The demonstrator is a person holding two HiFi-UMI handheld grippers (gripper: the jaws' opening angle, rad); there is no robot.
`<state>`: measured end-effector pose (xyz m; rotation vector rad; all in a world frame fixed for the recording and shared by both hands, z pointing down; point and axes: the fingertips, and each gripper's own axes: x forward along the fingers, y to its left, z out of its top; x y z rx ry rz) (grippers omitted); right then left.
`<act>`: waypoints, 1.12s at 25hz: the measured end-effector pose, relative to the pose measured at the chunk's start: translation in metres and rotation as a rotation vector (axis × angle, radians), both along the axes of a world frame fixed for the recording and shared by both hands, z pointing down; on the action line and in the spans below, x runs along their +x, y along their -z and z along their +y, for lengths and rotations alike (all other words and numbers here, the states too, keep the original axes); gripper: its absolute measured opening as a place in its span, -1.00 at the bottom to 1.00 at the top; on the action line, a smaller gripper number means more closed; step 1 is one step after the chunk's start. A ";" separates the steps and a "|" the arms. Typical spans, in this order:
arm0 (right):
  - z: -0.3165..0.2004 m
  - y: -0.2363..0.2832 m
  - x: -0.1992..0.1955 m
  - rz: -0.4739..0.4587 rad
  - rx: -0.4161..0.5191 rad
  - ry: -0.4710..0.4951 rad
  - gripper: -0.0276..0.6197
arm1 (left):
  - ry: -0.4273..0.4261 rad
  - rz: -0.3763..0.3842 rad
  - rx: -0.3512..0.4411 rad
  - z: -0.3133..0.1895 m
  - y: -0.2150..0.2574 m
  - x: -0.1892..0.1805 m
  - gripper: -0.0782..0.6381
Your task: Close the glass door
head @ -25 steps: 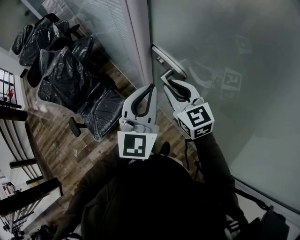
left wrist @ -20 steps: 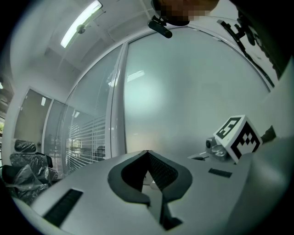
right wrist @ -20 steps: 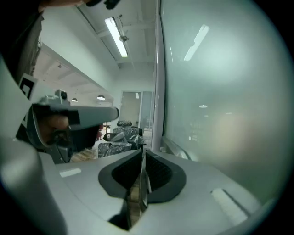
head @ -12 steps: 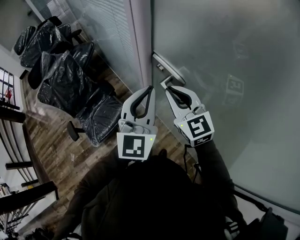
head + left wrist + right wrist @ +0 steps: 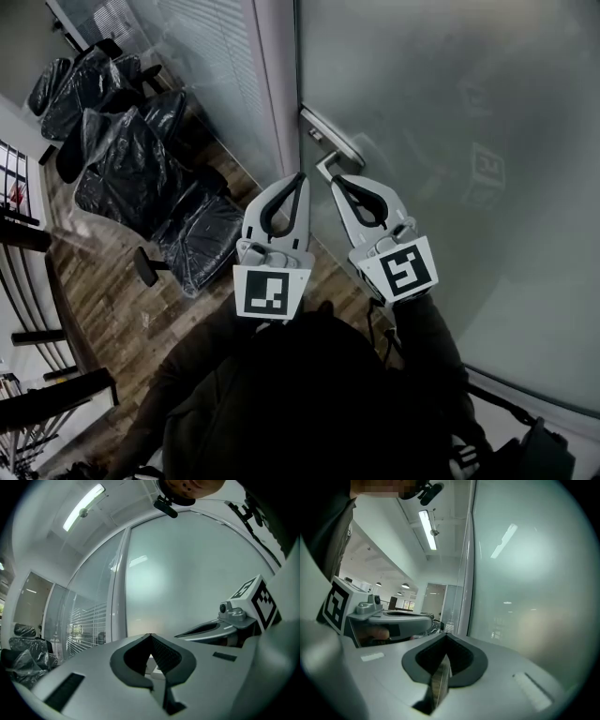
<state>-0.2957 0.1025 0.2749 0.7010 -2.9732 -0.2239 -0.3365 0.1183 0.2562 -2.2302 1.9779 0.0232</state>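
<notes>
- Door: frosted glass, fills the head view from 12 to 4 o'clock. Its edge runs right beside the post; can't tell if latched.
- Handle: metal lever just above frame centre, below a long metal plate on the door edge.
- Right tongs: tips at the handle, pointing to 11 o'clock. In the right gripper view the right tongs have tips together, closed around the handle, seen as a thin metal strip inside the oval gap.
- Left tongs: just beside the right tongs at their 9 o'clock, pointing to 12 o'clock, tips near the post base. Not touching the handle.
- In the left gripper view the left tongs have tips together and hold nothing; only a pale patch shows through the oval gap.
- Marker cubes: right cube at 4 o'clock of centre, left cube at 6 o'clock.
- Jacket: dark, the person's, fills the bottom at 6 o'clock.
- Glass panel with blinds: left of the post, at 11 o'clock.
- Chairs: black, wrapped in clear plastic, grouped at 9 to 10 o'clock, well apart from the door.
- Floor: wood planks, at 8 o'clock.
- Ceiling light: long strip at 11 o'clock in the left gripper view; another light at 12 o'clock in the right gripper view.
</notes>
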 end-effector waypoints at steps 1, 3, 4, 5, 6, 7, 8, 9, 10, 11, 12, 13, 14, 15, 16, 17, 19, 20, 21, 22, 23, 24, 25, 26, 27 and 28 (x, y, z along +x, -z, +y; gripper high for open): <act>0.001 0.000 0.002 -0.003 -0.009 -0.005 -0.91 | -0.004 -0.001 -0.001 0.000 0.000 0.002 -0.79; 0.001 -0.002 0.006 -0.014 -0.027 -0.022 -0.91 | -0.014 -0.005 -0.004 0.000 -0.001 0.005 -0.79; 0.001 -0.002 0.008 -0.021 -0.036 -0.029 -0.91 | -0.018 -0.007 -0.007 0.000 -0.002 0.006 -0.79; 0.002 -0.002 0.009 -0.027 -0.043 -0.032 -0.91 | -0.022 -0.009 -0.011 0.000 -0.003 0.008 -0.79; 0.003 -0.001 0.010 -0.034 -0.049 -0.034 -0.91 | -0.026 -0.011 -0.014 0.000 -0.004 0.009 -0.79; 0.005 0.000 0.011 -0.041 -0.053 -0.034 -0.91 | -0.030 -0.012 -0.015 0.001 -0.005 0.010 -0.79; 0.007 0.001 0.012 -0.048 -0.056 -0.035 -0.91 | -0.033 -0.012 -0.017 0.001 -0.005 0.011 -0.79; 0.009 0.002 0.013 -0.054 -0.059 -0.035 -0.91 | -0.035 -0.012 -0.018 0.002 -0.006 0.012 -0.79; 0.010 0.003 0.014 -0.060 -0.062 -0.036 -0.91 | -0.038 -0.012 -0.018 0.003 -0.006 0.014 -0.79; 0.010 0.003 0.015 -0.064 -0.064 -0.036 -0.91 | -0.041 -0.013 -0.019 0.003 -0.007 0.015 -0.79; 0.011 0.004 0.015 -0.066 -0.066 -0.036 -0.91 | -0.044 -0.015 -0.019 0.004 -0.007 0.016 -0.79; 0.012 0.005 0.016 -0.066 -0.067 -0.035 -0.91 | -0.046 -0.019 -0.020 0.004 -0.006 0.017 -0.79; 0.012 0.006 0.016 -0.066 -0.067 -0.034 -0.91 | -0.048 -0.021 -0.020 0.004 -0.005 0.017 -0.79; 0.013 0.006 0.016 -0.065 -0.068 -0.034 -0.91 | -0.050 -0.021 -0.020 0.005 -0.004 0.018 -0.79; 0.014 0.007 0.017 -0.064 -0.069 -0.034 -0.91 | -0.051 -0.021 -0.020 0.005 -0.004 0.018 -0.79; 0.014 0.007 0.017 -0.065 -0.070 -0.035 -0.91 | -0.052 -0.020 -0.020 0.005 -0.004 0.019 -0.79; 0.013 0.007 0.018 -0.069 -0.073 -0.037 -0.91 | -0.054 -0.018 -0.021 0.005 -0.004 0.019 -0.79; 0.013 0.007 0.018 -0.072 -0.074 -0.039 -0.91 | -0.054 -0.018 -0.020 0.004 -0.005 0.020 -0.79; 0.012 0.006 0.019 -0.075 -0.075 -0.042 -0.91 | -0.055 -0.019 -0.020 0.004 -0.006 0.020 -0.79; 0.011 0.006 0.020 -0.077 -0.076 -0.044 -0.91 | -0.056 -0.021 -0.020 0.003 -0.006 0.020 -0.79; 0.011 0.006 0.021 -0.078 -0.078 -0.046 -0.91 | -0.058 -0.023 -0.021 0.003 -0.007 0.021 -0.79; 0.010 0.006 0.021 -0.079 -0.080 -0.048 -0.91 | -0.059 -0.024 -0.023 0.002 -0.007 0.021 -0.79; 0.009 0.006 0.022 -0.080 -0.081 -0.049 -0.91 | -0.060 -0.024 -0.026 0.002 -0.007 0.022 -0.79; 0.009 0.007 0.022 -0.081 -0.083 -0.049 -0.91 | -0.061 -0.023 -0.029 0.002 -0.007 0.022 -0.79; 0.010 0.008 0.022 -0.081 -0.083 -0.050 -0.91 | -0.063 -0.022 -0.033 0.002 -0.007 0.022 -0.79; 0.011 0.009 0.022 -0.082 -0.084 -0.051 -0.91 | -0.064 -0.021 -0.038 0.003 -0.007 0.023 -0.79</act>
